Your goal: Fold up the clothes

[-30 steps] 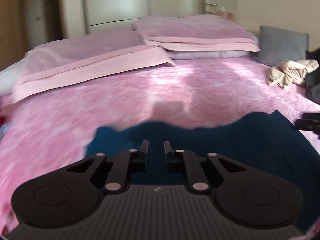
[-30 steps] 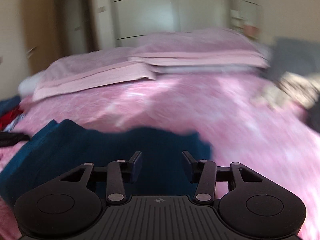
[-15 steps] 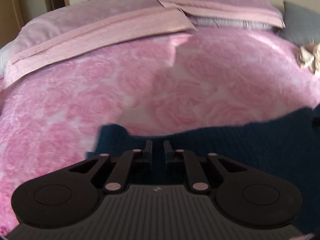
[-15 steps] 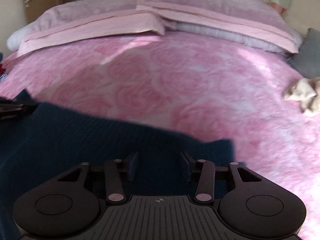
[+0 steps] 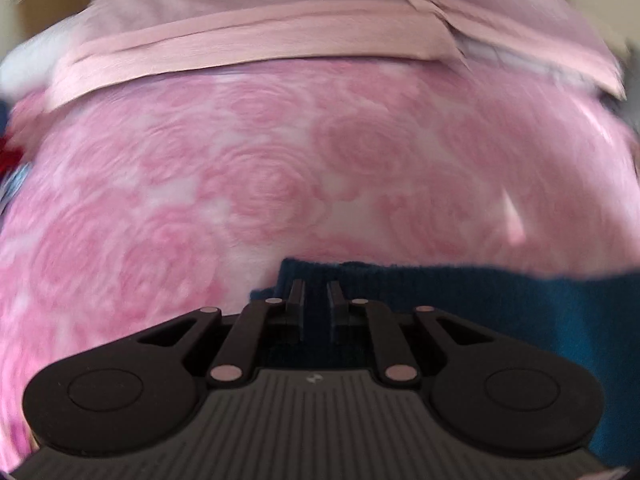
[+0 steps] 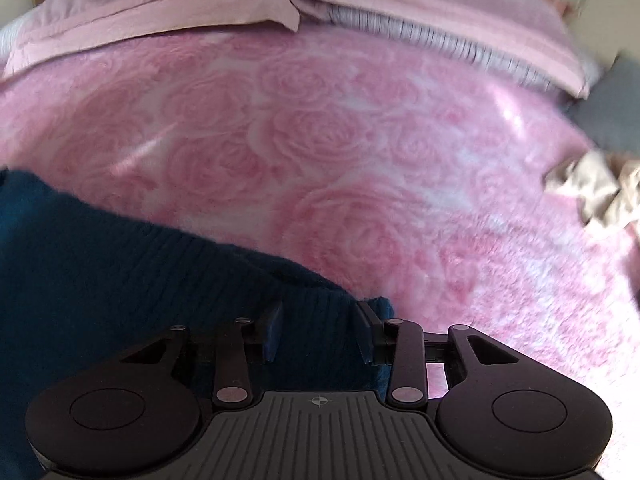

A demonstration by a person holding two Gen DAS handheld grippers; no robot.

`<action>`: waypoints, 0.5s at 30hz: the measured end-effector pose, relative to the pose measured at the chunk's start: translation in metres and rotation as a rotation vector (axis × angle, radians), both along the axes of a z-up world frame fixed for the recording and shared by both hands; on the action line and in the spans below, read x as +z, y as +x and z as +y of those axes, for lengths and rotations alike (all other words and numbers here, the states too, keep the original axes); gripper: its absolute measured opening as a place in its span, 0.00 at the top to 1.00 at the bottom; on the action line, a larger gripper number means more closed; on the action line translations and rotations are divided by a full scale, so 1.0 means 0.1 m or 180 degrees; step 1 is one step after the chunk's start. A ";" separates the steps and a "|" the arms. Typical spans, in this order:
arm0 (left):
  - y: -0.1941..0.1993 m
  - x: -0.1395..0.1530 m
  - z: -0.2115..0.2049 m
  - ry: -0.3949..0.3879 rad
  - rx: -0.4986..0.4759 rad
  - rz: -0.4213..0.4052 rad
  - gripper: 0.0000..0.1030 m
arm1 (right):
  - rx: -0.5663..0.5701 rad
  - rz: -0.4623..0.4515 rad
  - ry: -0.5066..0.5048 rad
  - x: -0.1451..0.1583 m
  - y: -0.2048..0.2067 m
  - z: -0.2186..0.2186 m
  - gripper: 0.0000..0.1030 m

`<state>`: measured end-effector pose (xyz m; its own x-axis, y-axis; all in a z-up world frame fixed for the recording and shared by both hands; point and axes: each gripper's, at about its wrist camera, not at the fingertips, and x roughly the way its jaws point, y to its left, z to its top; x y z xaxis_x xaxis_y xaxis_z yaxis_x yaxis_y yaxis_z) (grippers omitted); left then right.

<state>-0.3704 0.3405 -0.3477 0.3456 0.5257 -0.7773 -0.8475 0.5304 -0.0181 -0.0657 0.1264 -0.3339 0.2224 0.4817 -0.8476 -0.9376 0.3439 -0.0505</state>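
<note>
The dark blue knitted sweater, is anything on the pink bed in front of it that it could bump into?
Nothing visible does. The dark blue knitted sweater has bare pink rose-patterned blanket ahead of it up to the pink pillows. A crumpled beige cloth lies far off to the right.

Ahead of both grippers the pink rose-patterned blanket (image 6: 328, 128) lies broad and bare, giving open passage up to the pillows (image 5: 256, 40) that bar the far end. To the right, a crumpled beige garment (image 6: 596, 192) and a grey cushion (image 6: 616, 108) crowd the edge.
</note>
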 end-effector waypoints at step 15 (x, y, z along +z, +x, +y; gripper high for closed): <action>0.94 0.55 -2.80 -0.0535 0.1916 -0.0405 0.89 | 0.2215 0.0711 -0.0168 0.28 0.87 0.06 0.64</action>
